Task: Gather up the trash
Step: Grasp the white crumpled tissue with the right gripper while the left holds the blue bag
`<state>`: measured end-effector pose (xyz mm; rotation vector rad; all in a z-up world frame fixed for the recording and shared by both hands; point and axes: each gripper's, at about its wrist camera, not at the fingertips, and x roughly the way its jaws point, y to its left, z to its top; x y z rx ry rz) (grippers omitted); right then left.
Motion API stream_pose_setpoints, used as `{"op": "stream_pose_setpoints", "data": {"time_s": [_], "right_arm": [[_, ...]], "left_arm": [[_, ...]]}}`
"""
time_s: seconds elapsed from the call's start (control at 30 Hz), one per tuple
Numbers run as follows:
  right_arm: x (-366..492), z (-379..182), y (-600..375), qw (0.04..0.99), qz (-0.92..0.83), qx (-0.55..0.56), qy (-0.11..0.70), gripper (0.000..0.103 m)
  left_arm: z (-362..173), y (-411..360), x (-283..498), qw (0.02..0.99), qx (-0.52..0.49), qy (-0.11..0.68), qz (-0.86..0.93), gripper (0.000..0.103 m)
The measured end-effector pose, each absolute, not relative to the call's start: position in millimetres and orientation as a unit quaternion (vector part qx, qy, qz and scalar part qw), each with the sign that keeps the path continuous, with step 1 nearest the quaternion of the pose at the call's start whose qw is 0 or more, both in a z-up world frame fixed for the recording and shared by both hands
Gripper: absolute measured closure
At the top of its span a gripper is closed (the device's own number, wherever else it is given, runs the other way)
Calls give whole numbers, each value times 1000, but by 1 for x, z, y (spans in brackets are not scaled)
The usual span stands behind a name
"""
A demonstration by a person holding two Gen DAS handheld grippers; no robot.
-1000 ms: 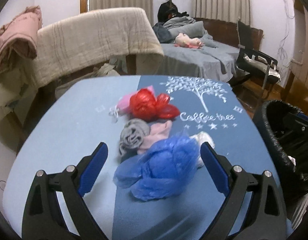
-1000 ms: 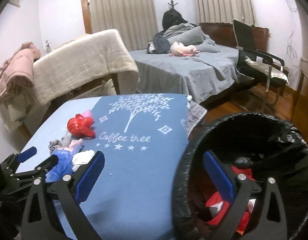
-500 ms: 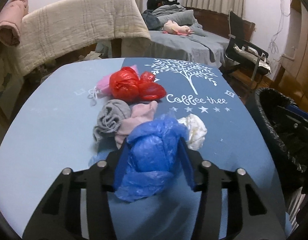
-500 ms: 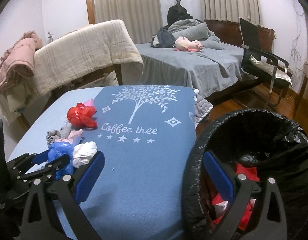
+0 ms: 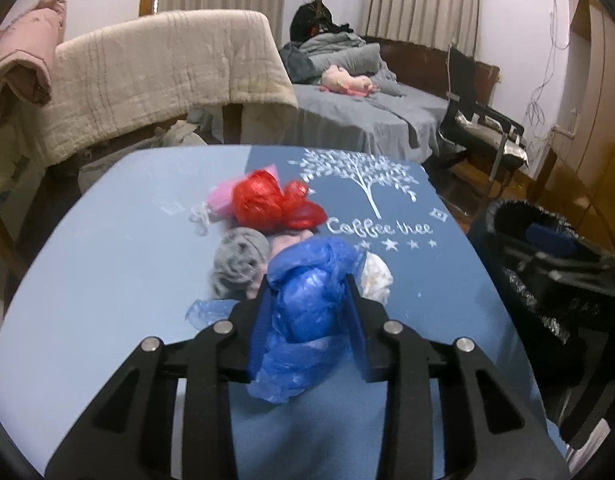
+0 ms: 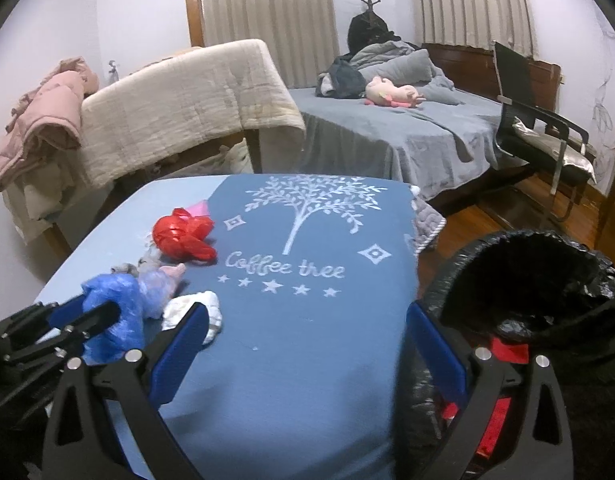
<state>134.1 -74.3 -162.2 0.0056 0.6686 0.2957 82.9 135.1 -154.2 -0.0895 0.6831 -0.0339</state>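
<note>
My left gripper is pinched nearly together on the blue plastic bag, which bulges between the pads and trails toward me — long axis roughly along the fingers. Just ahead lie a grey cloth, white wad and red bag on the desk. My right gripper is spread wide, holding nothing — black bin at its right finger.

white "coffee tree" lettering under a tree print on the blue tablecloth
</note>
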Motion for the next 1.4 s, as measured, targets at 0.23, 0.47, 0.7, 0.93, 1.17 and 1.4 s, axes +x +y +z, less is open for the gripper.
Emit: {"op": "stream_pose_setpoints", "data": {"time_s": [0.23,0.47,0.7,0.93,1.17,1.4], "right_arm": [[140,-172,-40,926,170,2,336,6],[145,-189,-3,921,183,-8,343,6],[152,-206,19,909,190,-26,371,21],[156,-218,31,888,218,-32,405,55],[153,-212,30,886,227,-18,403,67],[150,-183,11,901,218,0,375,67]], "left_arm": [[-148,165,78,945,-48,323,26,71],[-148,196,76,945,-52,317,64,71],[-158,212,78,940,-53,327,82,71],[-164,217,80,937,-58,335,87,71],[-162,213,80,937,-56,335,86,71],[-145,200,82,942,-54,321,79,71]]}}
